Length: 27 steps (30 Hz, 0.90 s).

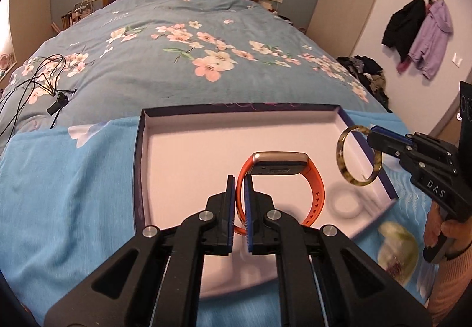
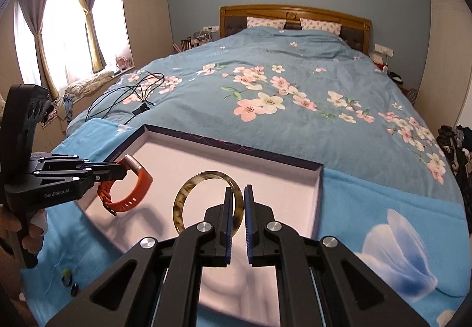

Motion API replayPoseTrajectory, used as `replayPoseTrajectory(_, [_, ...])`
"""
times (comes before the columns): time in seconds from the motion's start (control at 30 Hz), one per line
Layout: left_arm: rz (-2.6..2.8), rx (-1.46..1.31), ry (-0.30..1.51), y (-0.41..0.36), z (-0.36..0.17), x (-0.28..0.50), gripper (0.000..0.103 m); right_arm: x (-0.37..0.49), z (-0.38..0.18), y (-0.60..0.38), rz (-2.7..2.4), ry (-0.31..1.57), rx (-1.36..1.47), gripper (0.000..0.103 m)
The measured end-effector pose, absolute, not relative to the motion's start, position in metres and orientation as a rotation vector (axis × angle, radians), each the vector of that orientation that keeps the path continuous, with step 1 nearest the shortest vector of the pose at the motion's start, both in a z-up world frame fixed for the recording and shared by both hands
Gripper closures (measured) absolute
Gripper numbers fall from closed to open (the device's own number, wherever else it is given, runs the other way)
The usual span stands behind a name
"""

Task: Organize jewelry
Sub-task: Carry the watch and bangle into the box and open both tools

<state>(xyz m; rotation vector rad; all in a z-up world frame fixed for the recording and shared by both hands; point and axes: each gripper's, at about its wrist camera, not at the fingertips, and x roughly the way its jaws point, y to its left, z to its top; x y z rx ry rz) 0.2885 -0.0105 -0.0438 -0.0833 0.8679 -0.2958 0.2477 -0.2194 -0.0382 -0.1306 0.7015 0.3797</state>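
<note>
An open shallow box (image 1: 191,155) with a pale inside and dark rim lies on a light blue blanket at the foot of the bed. My left gripper (image 1: 239,184) hangs over it, shut on the strap of an orange watch (image 1: 280,158) with a metal case. To the right, over the box's right rim, my right gripper (image 1: 372,135) is shut on a tortoiseshell bangle (image 1: 339,147). In the right wrist view the right gripper (image 2: 238,194) pinches the bangle (image 2: 178,203) upright above the box (image 2: 265,179). The left gripper (image 2: 125,169) holds the watch (image 2: 144,179) over the box's left part.
Two small rings (image 2: 68,273) lie on the blanket near the box's front left corner. Black cables (image 2: 132,91) sprawl on the flowered quilt behind the box. A pile of clothes (image 1: 368,73) sits beside the bed on the right. A hand grips each tool's handle.
</note>
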Motion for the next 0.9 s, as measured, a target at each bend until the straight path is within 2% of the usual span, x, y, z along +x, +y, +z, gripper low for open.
replayPoseTrajectory(0.37, [-0.233, -0.100, 0.929, -0.012, -0.059, 0.354, 0.097, 0.302, -0.059, -0.205, 0.322, 0.798, -0.135, 0.097])
replayPoseTrajectory(0.8, [-0.177, -0.163, 1.037, -0.006, -0.090, 0.397, 0.096, 0.338, -0.074, -0.203, 0.291, 0.903, -0.097, 0.098])
replayPoseTrajectory(0.9, [-0.166, -0.169, 1.046, -0.006, -0.091, 0.401, 0.095, 0.340, -0.074, -0.203, 0.277, 0.900, -0.091, 0.095])
